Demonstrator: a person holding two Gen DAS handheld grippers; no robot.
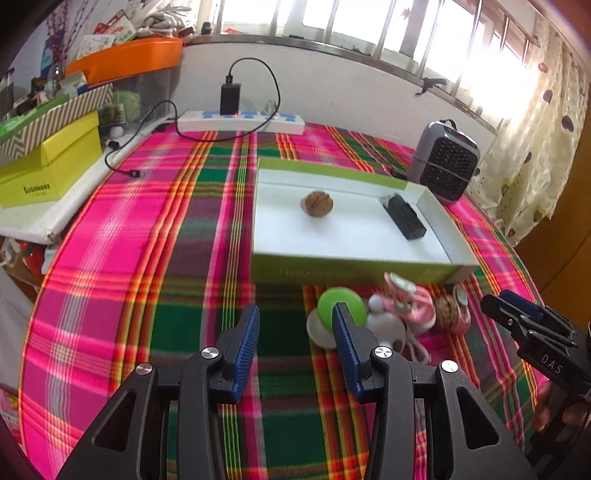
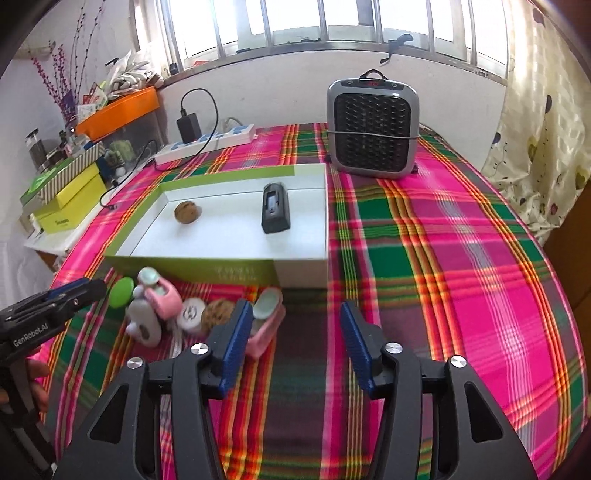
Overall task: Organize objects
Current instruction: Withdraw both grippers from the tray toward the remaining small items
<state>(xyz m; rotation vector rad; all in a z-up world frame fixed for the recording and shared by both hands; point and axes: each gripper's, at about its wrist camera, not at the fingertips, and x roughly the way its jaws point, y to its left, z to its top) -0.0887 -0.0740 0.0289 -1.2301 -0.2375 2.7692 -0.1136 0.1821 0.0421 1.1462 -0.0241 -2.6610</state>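
Inside, black charger (image 2: 275, 208) lengthwise (front-to-back), box (image 2: 207, 269)

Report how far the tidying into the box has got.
Done: a walnut and a black device lie in the box. In hand: nothing; the left gripper and right gripper are open. Left: the green disc, pink items and second walnut outside the box.

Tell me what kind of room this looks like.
Probably a lived-in room at home, not a lab or workshop. A table with a bright plaid tablecloth stands under a barred window, a small space heater sits on it, and stacked boxes crowd a shelf alongside.
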